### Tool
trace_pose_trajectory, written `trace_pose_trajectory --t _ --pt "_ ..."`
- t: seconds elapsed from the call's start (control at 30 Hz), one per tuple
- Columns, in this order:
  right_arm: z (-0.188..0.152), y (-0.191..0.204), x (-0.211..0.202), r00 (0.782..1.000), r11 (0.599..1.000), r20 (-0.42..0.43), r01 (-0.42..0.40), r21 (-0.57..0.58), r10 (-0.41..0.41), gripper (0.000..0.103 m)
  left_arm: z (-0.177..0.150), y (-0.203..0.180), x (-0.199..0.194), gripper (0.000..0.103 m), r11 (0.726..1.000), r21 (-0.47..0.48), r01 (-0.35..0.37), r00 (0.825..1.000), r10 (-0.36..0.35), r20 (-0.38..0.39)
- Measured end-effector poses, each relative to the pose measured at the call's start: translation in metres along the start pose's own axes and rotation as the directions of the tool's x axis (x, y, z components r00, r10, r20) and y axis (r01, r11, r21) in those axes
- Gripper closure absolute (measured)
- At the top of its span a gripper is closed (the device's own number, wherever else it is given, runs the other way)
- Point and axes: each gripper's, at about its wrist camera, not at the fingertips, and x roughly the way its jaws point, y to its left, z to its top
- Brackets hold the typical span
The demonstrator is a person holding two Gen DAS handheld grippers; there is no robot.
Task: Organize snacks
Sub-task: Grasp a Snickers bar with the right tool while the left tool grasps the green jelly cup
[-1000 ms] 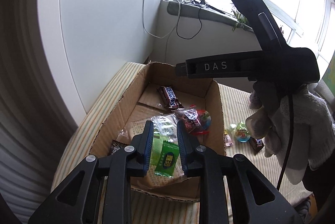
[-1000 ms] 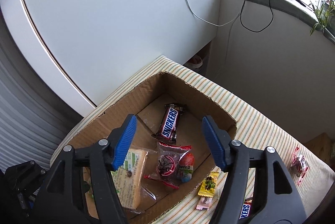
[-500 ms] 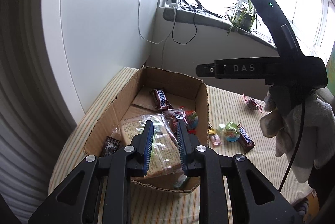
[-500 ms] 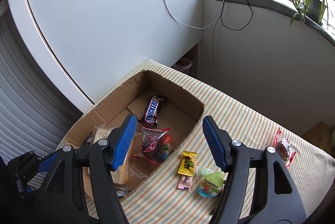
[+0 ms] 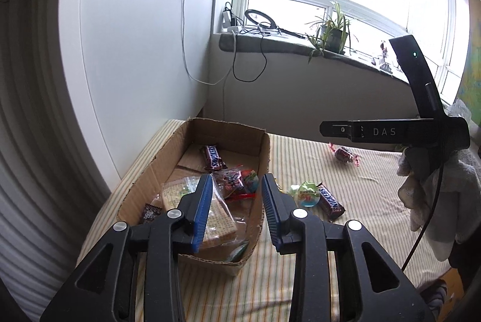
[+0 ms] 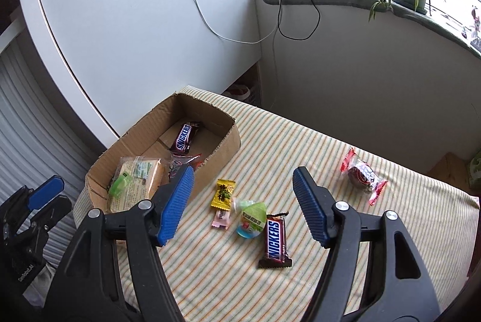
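Left gripper [image 5: 236, 203] opening, empty, above cardboard box [image 5: 261, 168] | right gripper [image 6: 242, 200] wide apart, empty, over chocolate bar [image 6: 275, 242] and jelly cup [image 6: 251, 219] on striped cloth [image 6: 345, 159] | risk: touching snacks, pads may catch both.

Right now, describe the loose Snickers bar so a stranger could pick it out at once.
Find the cardboard box on the striped cloth; a few snacks lie on the cloth beside it. The Snickers bar is the long brown one touching the green jelly cup. Its twin lies inside the box.
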Motion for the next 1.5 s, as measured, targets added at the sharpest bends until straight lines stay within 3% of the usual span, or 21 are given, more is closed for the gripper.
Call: trace_pose_trajectory --t 0.23,0.63,0.87,1.2,1.5 --pt "-0.020 -0.017 -0.017 1.000 1.000 0.008 0.011 -0.008 -0.011 0.032 -0.001 -0.020 -0.005 0.071 0.999 0.019 0.037 0.999 -0.037 0.014" --pt "-0.062 -0.044 -0.029 1.000 1.000 0.006 0.013 -0.019 -0.013 0.032 -0.023 -0.031 0.009 0.071 0.995 -0.023 0.093 0.995 -0.093 -0.031" --pt "-0.083 -0.042 0.005 0.997 0.999 -0.060 -0.040 -0.032 0.038 0.032 -0.041 -0.049 0.028 0.071 0.993 -0.016 0.121 0.988 -0.122 -0.095" --pt "-0.092 -0.037 0.068 0.985 0.995 -0.161 -0.078 -0.065 0.067 0.053 -0.045 -0.077 0.065 0.074 0.987 0.004 0.160 0.973 -0.157 -0.167" --pt "-0.094 -0.047 0.093 0.978 0.993 -0.198 -0.088 -0.077 0.071 0.058 -0.046 -0.088 0.100 0.074 0.985 0.013 0.174 0.963 -0.167 -0.212"
